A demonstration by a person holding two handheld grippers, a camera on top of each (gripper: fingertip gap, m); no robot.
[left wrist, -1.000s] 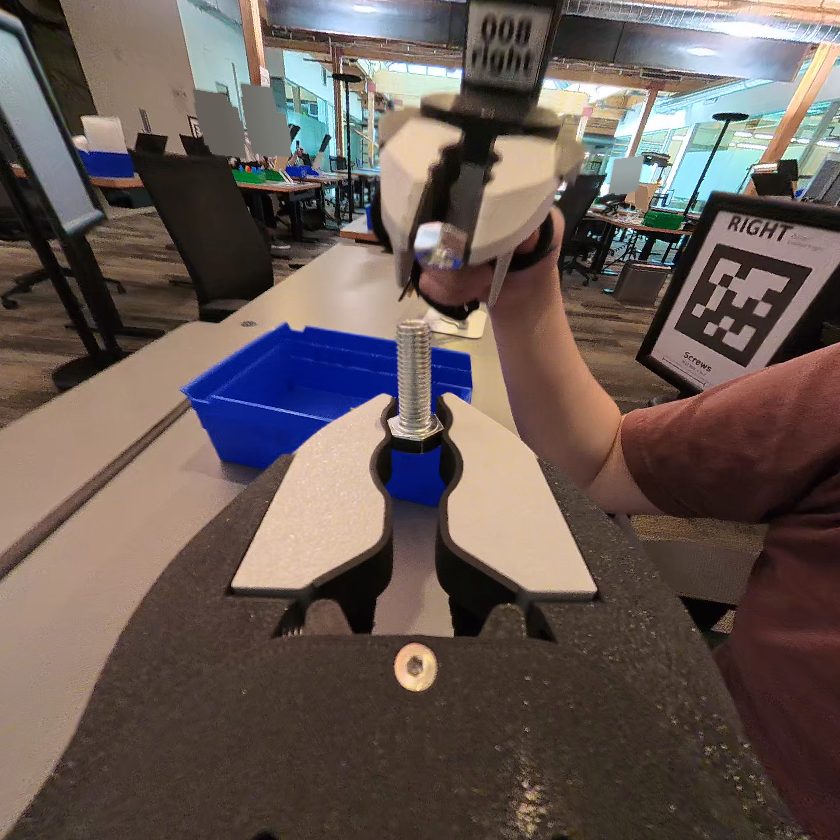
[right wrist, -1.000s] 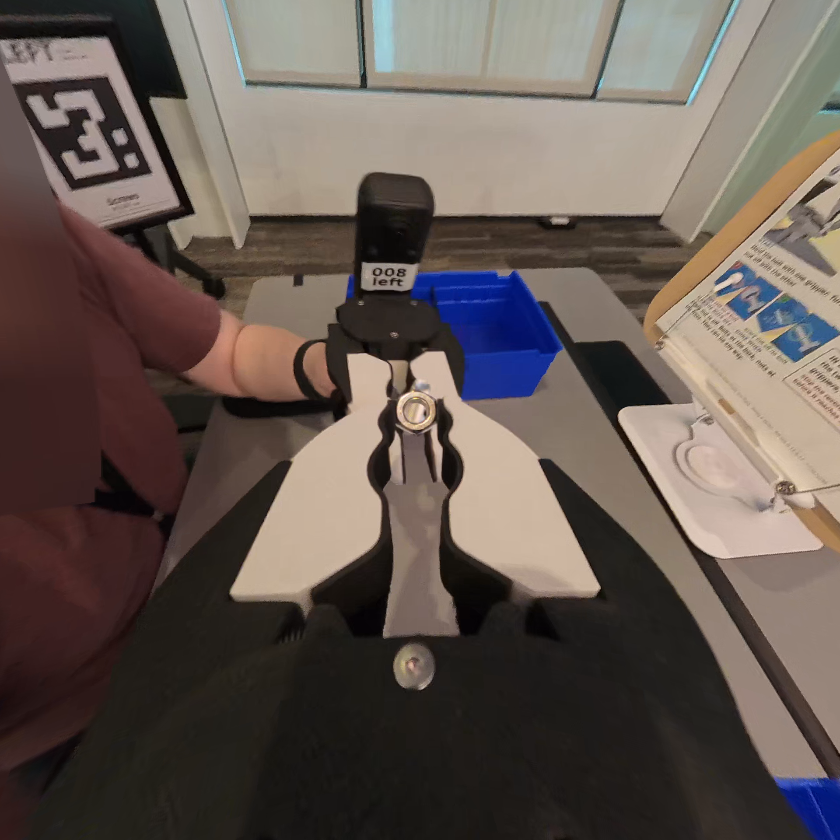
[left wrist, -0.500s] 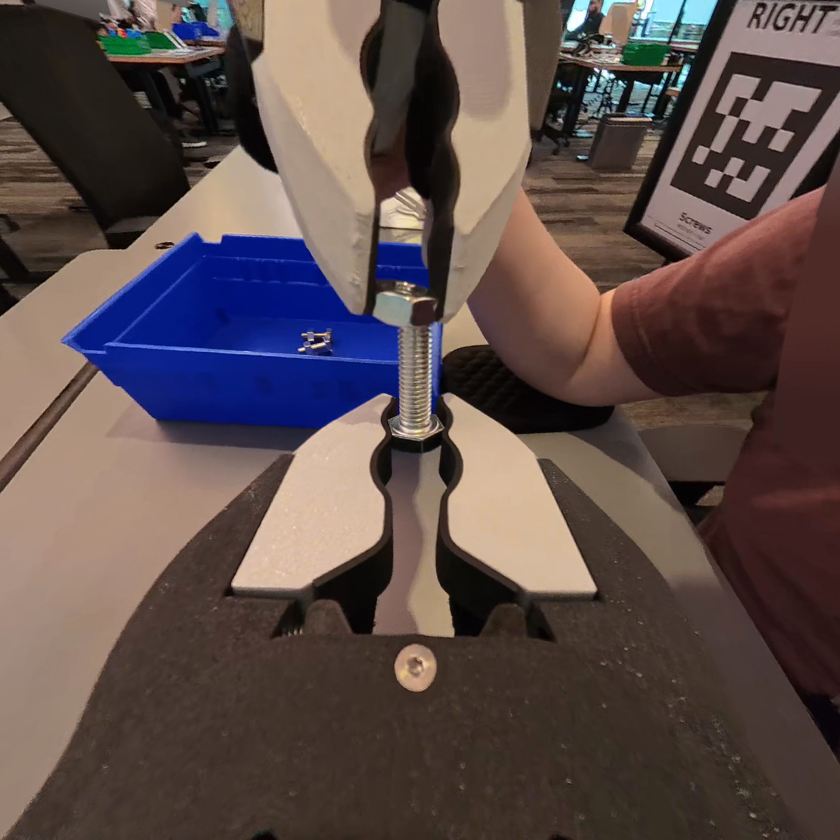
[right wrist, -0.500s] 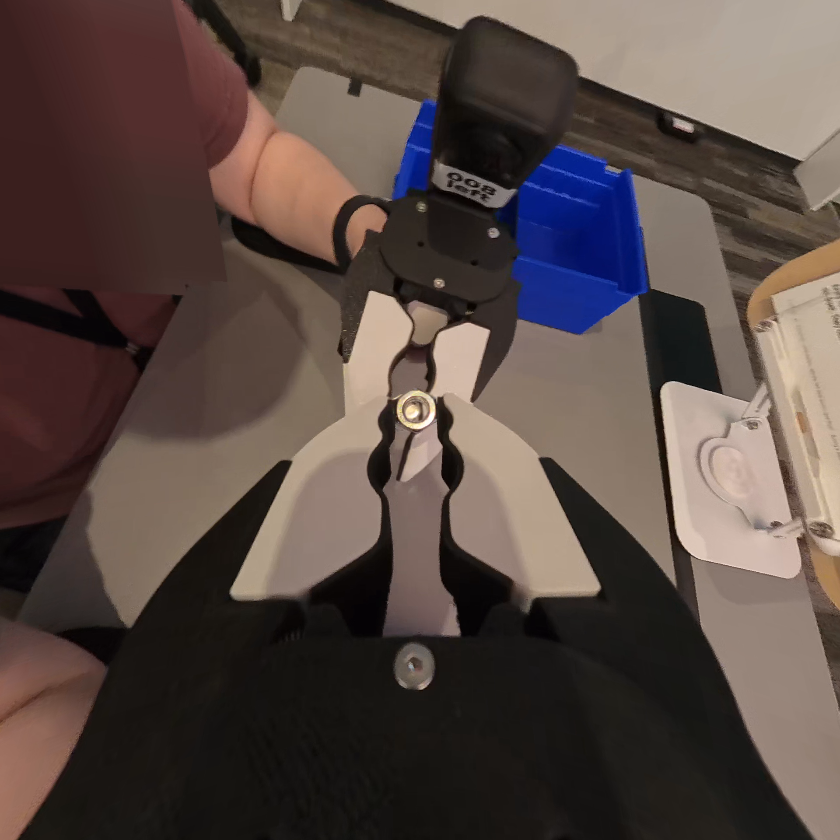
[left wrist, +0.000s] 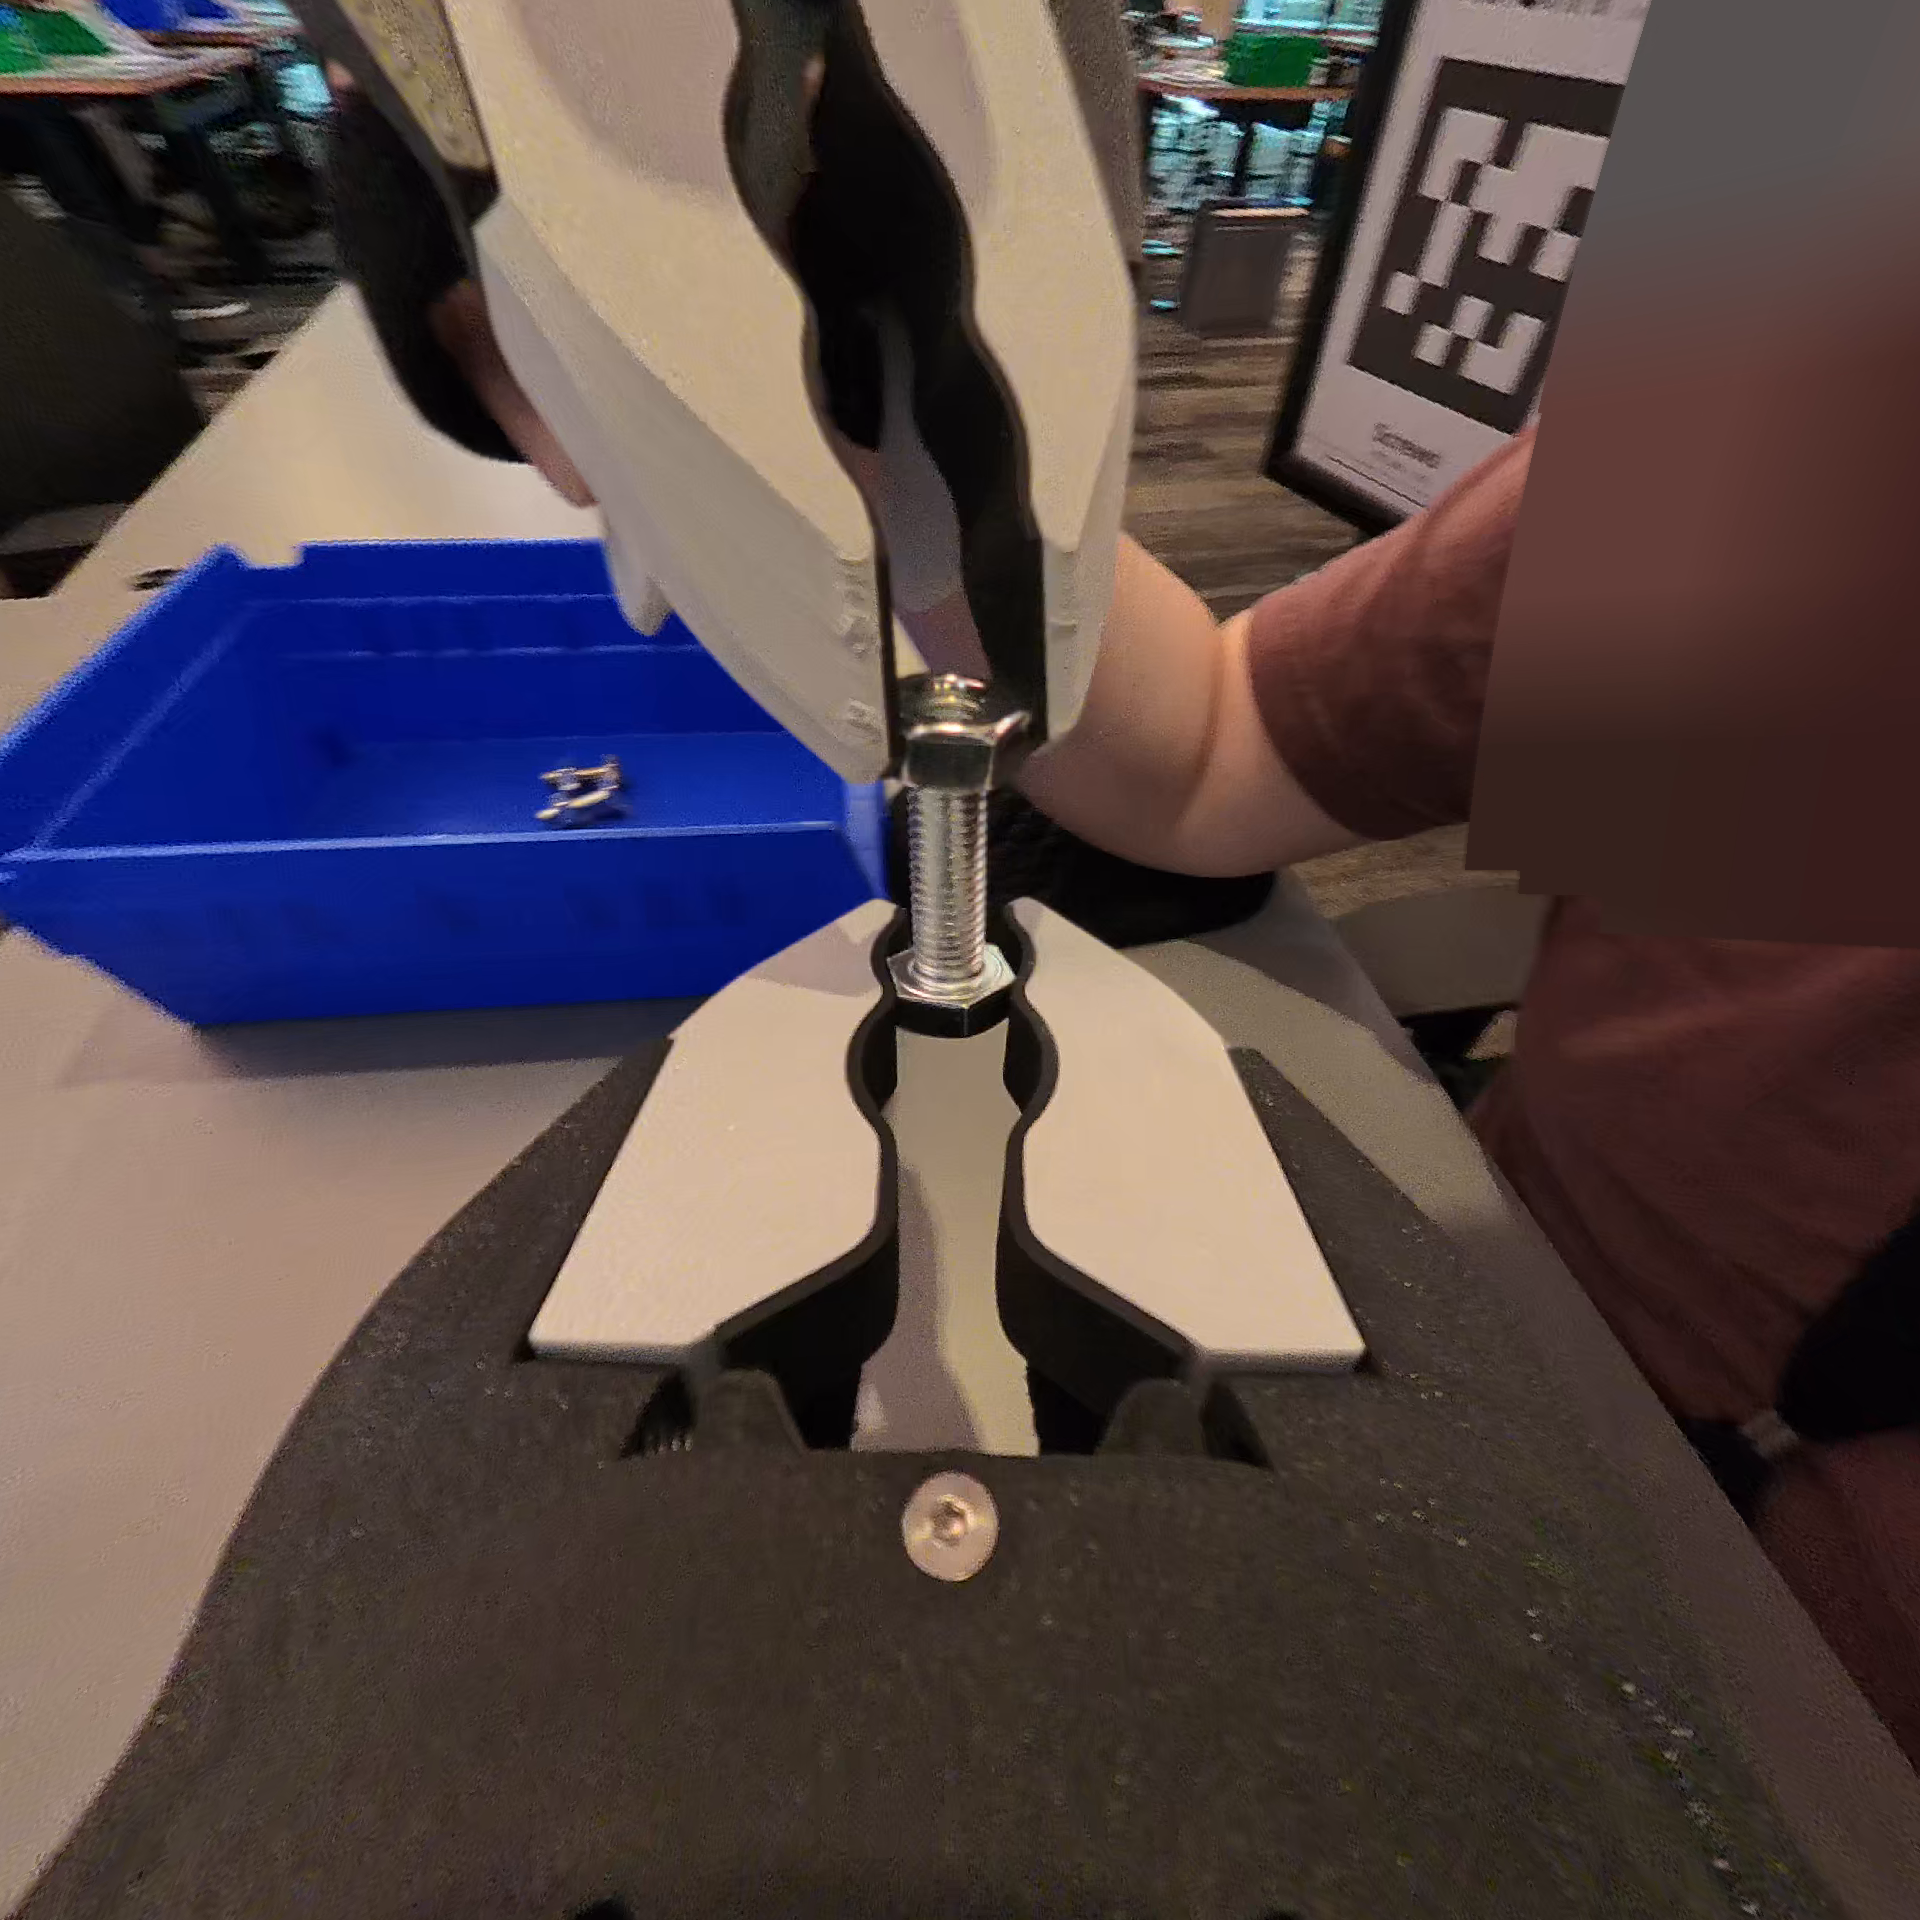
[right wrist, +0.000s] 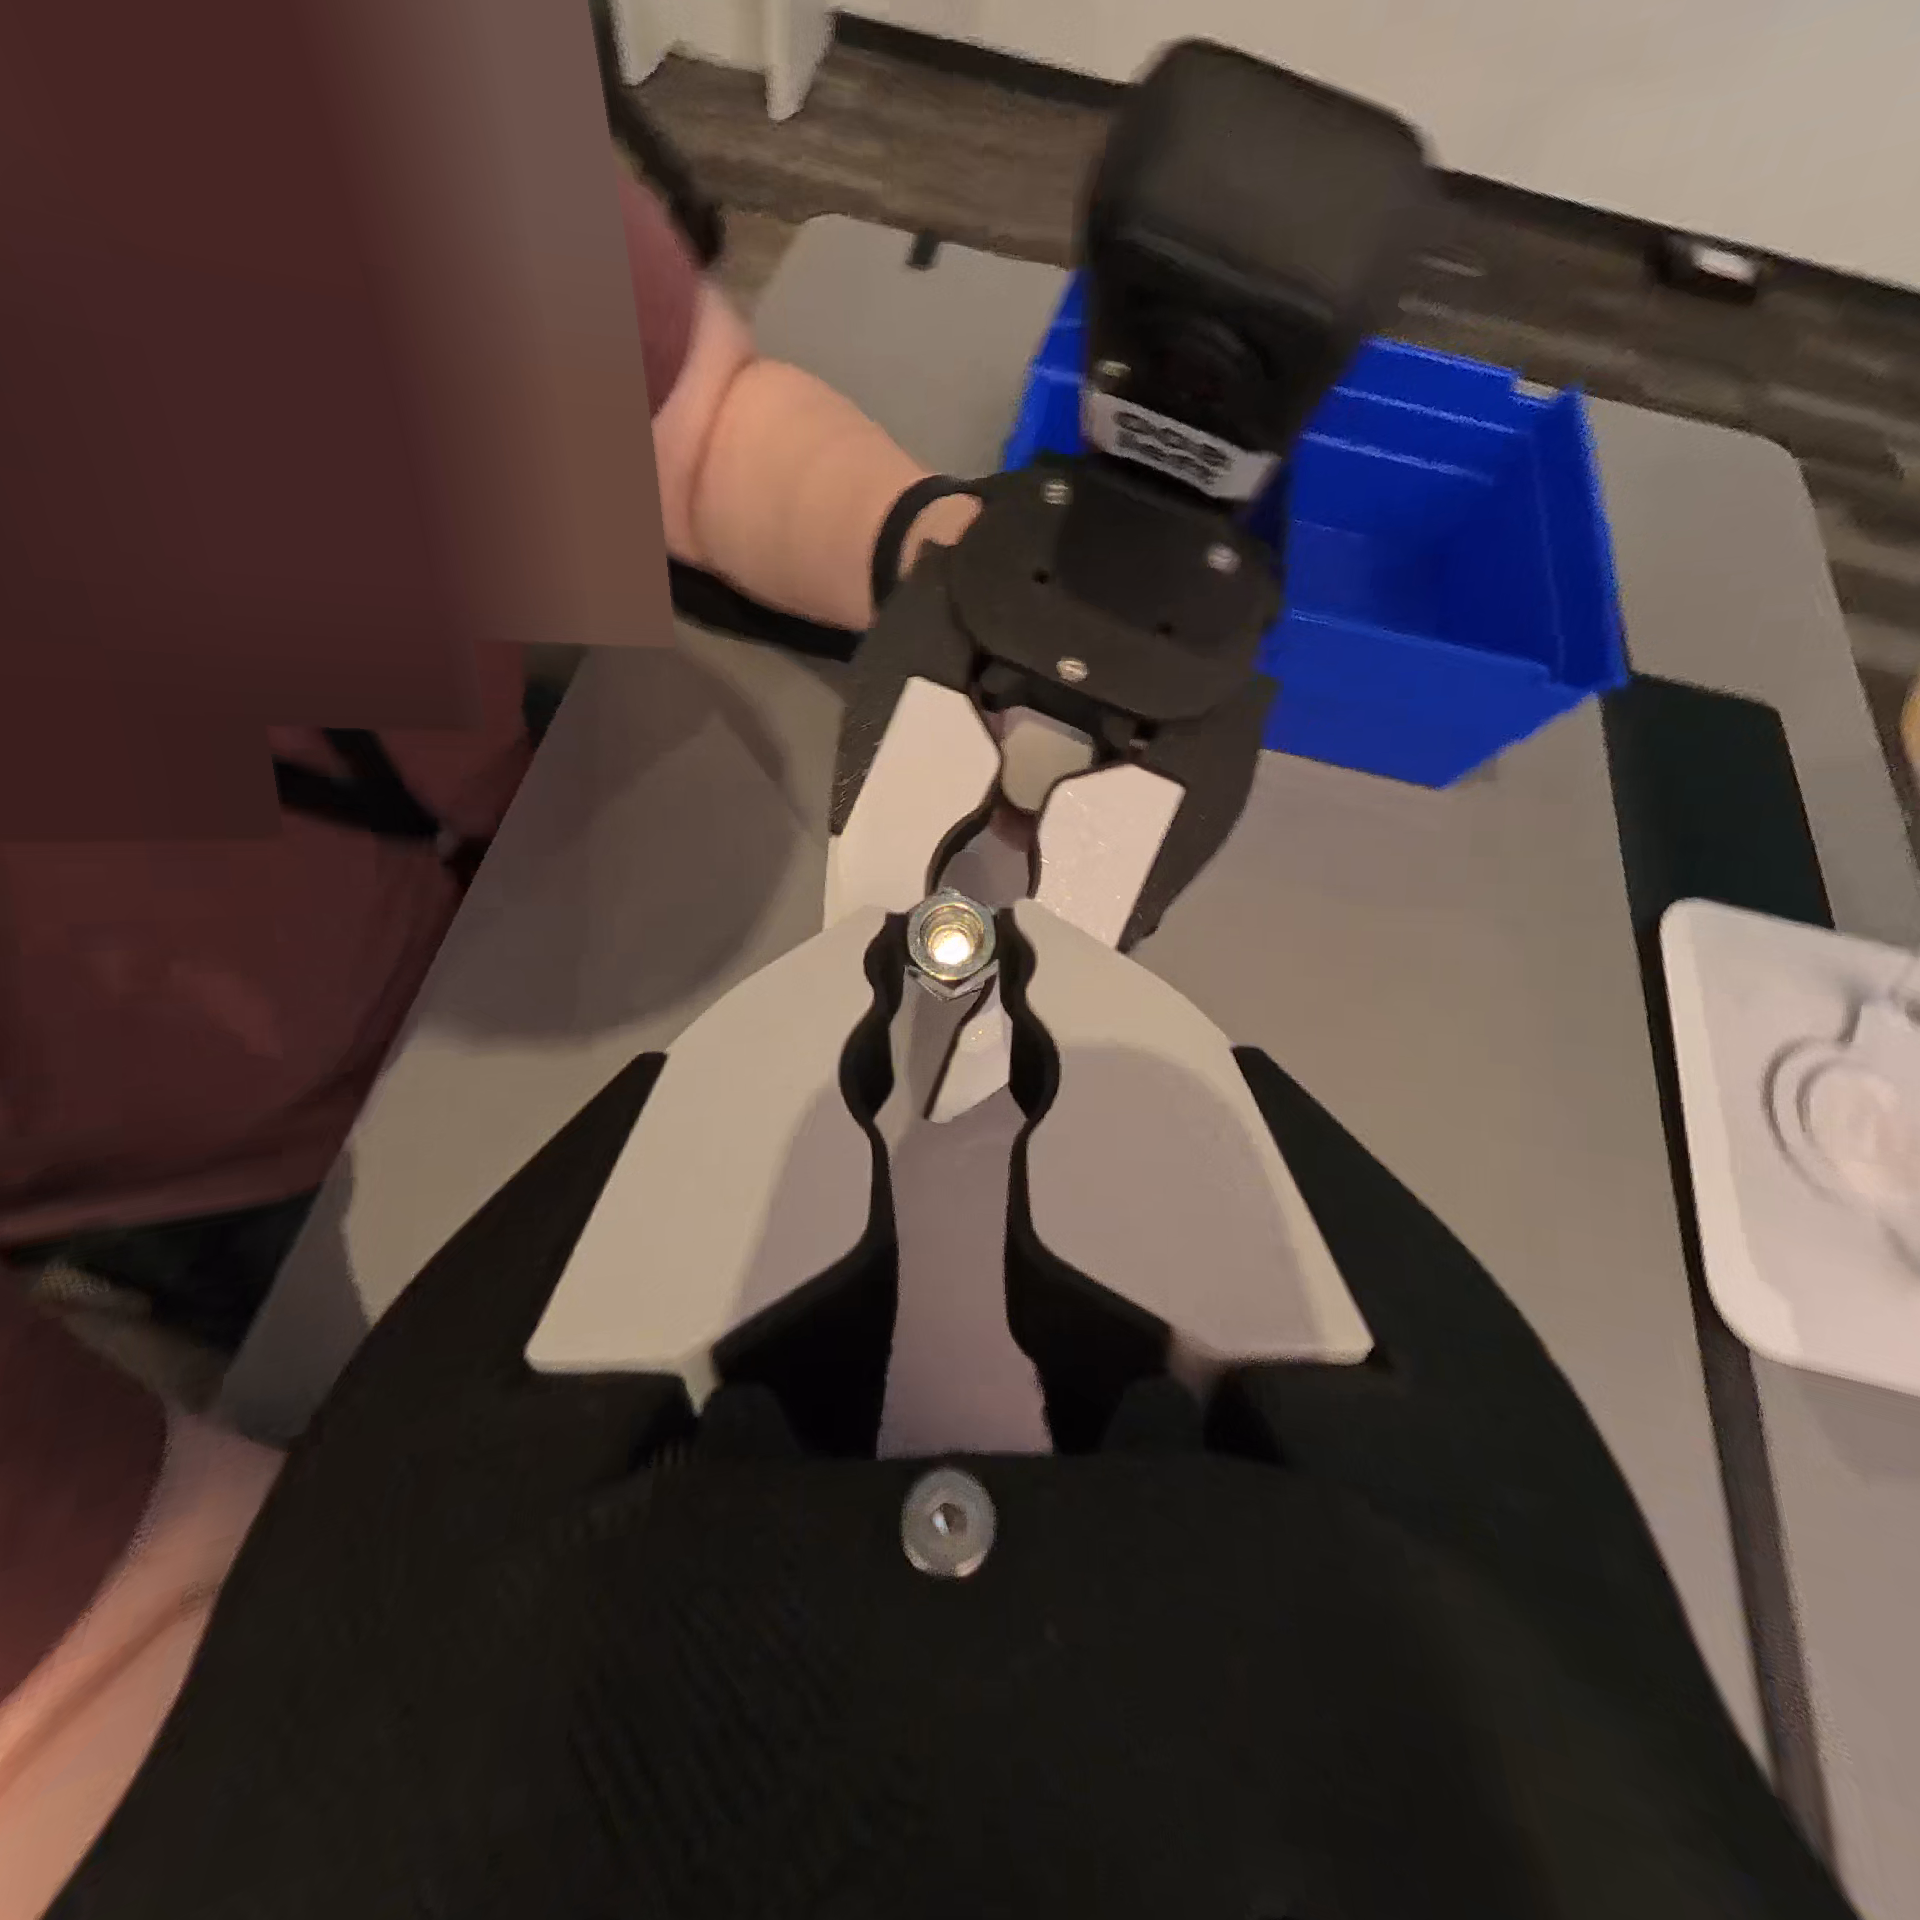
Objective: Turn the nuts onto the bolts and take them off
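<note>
My left gripper [left wrist: 948, 940] is shut on the hex head of a silver bolt [left wrist: 945, 862] and holds it upright, threads pointing up. My right gripper [left wrist: 961, 717] reaches down from above, shut on a silver nut [left wrist: 948, 750] that sits on the tip of the bolt. In the right wrist view the right gripper [right wrist: 951, 935] clamps the nut [right wrist: 951, 948] between its pads, with the bolt's end showing inside the nut's hole. The left gripper's white fingers [right wrist: 904, 790] lie just beyond it, over the grey table [right wrist: 1403, 987].
A blue bin [left wrist: 416, 862] stands behind the bolt on the left, with a few small metal parts [left wrist: 582, 795] inside; it also shows in the right wrist view [right wrist: 1455, 623]. A white stand base [right wrist: 1818, 1143] is at the right. A framed marker board [left wrist: 1475, 260] stands far right. A person's arm [left wrist: 1195, 748] is close by. Spacing between my two grippers at the tips: around 6 cm.
The right gripper came down with the nut from well above the bolt and set it on the bolt's tip. The left gripper kept its hold on the bolt head.
</note>
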